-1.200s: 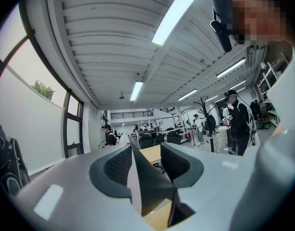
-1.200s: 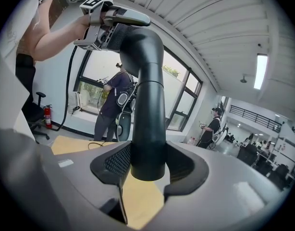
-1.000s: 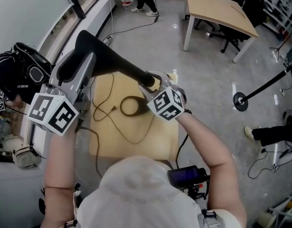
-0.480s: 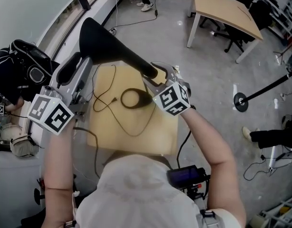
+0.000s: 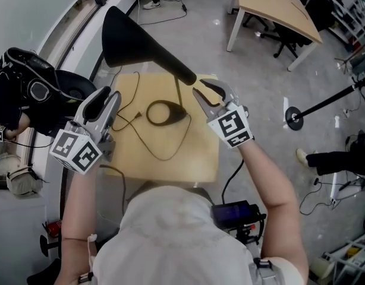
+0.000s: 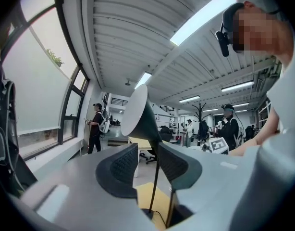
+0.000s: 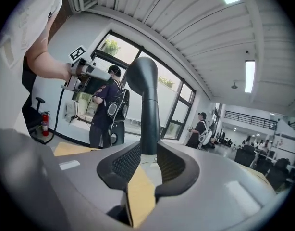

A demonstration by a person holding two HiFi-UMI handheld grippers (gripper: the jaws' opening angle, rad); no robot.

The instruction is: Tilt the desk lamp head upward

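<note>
Black desk lamp (image 5: 141,43) standing on the small wooden table (image 5: 194,153), cone head tipped up at far left. Gripped at the neck (image 5: 182,75) by the right gripper (image 5: 199,86), jaws just closed in. Left gripper (image 5: 105,97) at the table's left edge, jaws just narrowed, partly apart, apart from the lamp.

Lamp base (image 5: 161,113) on small table (image 5: 201,154), lamp head (image 5: 135,40) over far-left corner; left tongs (image 5: 108,98) leftward, right tongs (image 5: 200,86) rightward
</note>
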